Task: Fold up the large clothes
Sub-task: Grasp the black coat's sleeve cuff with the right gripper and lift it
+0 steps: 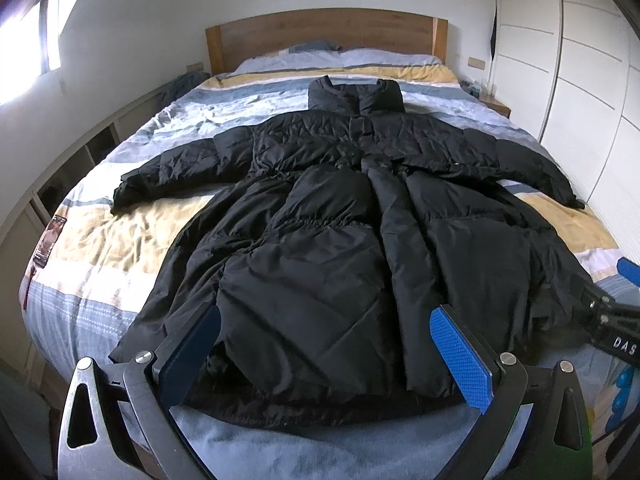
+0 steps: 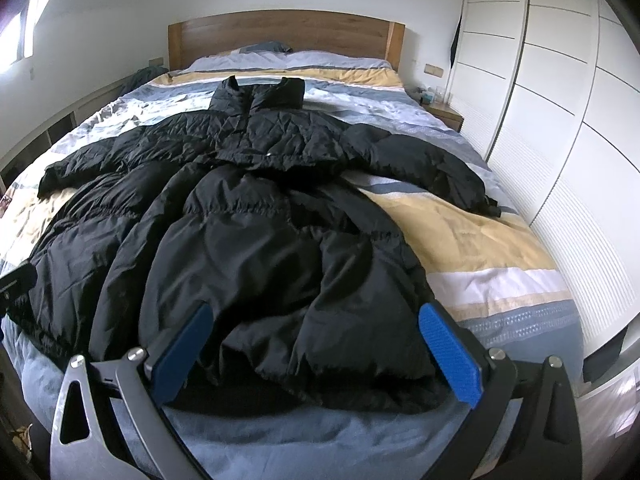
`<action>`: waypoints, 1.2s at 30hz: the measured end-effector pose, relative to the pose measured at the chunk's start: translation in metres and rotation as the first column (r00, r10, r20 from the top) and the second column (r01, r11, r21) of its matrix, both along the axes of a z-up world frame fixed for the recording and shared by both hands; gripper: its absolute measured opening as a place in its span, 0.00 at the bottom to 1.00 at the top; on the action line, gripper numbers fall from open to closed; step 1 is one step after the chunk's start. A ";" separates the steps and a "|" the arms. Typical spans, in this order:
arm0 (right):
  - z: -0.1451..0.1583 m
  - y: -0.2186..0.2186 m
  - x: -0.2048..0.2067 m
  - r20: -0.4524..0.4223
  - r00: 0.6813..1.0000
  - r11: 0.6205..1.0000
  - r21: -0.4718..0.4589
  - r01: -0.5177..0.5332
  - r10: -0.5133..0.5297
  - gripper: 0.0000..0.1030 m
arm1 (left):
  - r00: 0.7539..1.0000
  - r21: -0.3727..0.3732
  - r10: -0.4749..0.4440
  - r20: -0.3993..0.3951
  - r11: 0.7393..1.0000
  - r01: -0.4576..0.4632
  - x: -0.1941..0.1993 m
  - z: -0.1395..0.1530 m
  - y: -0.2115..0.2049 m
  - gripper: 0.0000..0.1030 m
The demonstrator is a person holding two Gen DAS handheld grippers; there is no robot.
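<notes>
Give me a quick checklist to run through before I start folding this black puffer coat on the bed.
1. Long black quilted puffer coat lies front up on the striped bedspread: ok.
2. Both sleeves spread out sideways, sleeve on the image left and sleeve on the image right: ok.
3. Skirt of the coat smooth: not ok, bunched and wrinkled near the hem.
4. Left hand-held gripper open and holding nothing: ok.
5. Right hand-held gripper open and holding nothing: ok.
6. Front closure fully fastened: cannot tell.
</notes>
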State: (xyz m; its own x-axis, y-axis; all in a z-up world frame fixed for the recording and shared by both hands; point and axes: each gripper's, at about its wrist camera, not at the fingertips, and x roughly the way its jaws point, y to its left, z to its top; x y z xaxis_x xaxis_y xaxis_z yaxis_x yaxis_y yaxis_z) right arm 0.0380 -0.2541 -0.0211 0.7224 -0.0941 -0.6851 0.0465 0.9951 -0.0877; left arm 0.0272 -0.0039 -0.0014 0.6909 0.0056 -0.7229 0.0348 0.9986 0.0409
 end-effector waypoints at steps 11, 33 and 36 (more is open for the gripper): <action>0.031 -0.047 0.059 0.067 0.994 0.996 0.030 0.082 -0.084 1.00 | 1.000 0.079 -0.014 0.021 0.997 0.012 0.048 0.019 -0.015 1.00; 0.014 -0.242 0.210 -0.002 0.891 0.886 0.107 0.452 -0.454 1.00 | 1.000 0.179 -0.013 -0.014 0.984 0.016 0.192 0.020 -0.049 1.00; -0.014 -0.273 0.209 -0.089 0.855 0.843 0.142 0.519 -0.511 1.00 | 1.000 0.180 0.028 -0.009 0.983 -0.026 0.202 0.014 -0.041 1.00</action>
State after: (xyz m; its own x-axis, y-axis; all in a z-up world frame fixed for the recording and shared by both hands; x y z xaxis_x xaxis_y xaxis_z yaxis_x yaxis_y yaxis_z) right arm 0.2474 -0.5271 -0.0355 0.5666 -0.3339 -0.7533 0.5561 0.8296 0.0505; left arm 0.2294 -0.0445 0.0127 0.6802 0.1546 -0.7165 0.0091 0.9756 0.2192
